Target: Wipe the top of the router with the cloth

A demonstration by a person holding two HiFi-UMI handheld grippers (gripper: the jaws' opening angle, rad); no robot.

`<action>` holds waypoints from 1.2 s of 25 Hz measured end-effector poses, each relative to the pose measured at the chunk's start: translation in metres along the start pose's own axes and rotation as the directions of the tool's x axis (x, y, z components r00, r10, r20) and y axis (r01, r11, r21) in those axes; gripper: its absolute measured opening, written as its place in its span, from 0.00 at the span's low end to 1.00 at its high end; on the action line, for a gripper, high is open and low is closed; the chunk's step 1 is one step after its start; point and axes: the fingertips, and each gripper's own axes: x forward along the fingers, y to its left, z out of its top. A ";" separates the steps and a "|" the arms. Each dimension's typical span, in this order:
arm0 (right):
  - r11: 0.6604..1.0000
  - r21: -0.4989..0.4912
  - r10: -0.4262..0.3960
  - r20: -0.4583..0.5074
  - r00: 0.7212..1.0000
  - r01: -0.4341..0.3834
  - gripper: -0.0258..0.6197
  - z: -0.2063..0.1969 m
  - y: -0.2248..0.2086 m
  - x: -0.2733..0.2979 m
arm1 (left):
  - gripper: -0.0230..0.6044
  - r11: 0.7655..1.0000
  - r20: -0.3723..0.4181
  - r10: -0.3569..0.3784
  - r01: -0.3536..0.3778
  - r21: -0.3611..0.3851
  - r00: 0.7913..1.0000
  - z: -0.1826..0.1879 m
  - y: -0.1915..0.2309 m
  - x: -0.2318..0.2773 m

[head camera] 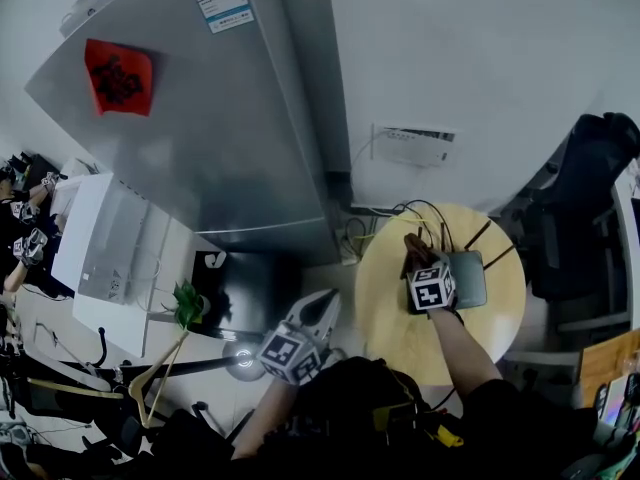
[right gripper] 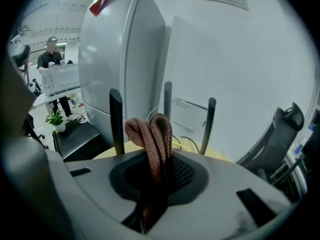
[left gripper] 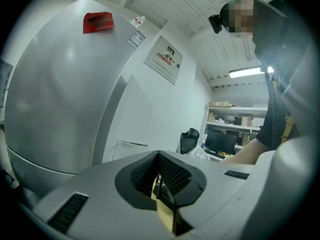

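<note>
The right claw (head camera: 415, 255) is clamping the cloth (right gripper: 152, 134) at the router (head camera: 468, 280). The left claw (head camera: 322, 313) is hanging closed beside the surface's (head camera: 395, 333) left edge.

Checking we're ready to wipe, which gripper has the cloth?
The right gripper, shut on the brown cloth at the router. The left gripper is shut with no cloth, held beside the round table.
</note>
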 end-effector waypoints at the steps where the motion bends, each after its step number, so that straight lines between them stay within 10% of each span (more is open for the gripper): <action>1: 1.000 0.004 -0.001 0.014 1.000 0.001 0.14 0.004 0.000 -0.004 | 0.02 1.000 -0.002 -0.008 0.008 0.003 1.000 0.000 -0.002 0.000; 23: 0.999 0.028 0.019 0.285 0.958 -0.028 0.14 0.087 -0.017 -0.082 | 0.02 0.997 0.022 -0.073 0.072 0.038 0.997 0.003 -0.020 0.004; 30: 0.999 0.041 0.012 0.215 0.977 -0.021 0.14 0.061 -0.033 -0.081 | 0.02 0.996 0.030 -0.088 0.088 0.021 0.996 0.004 -0.022 0.010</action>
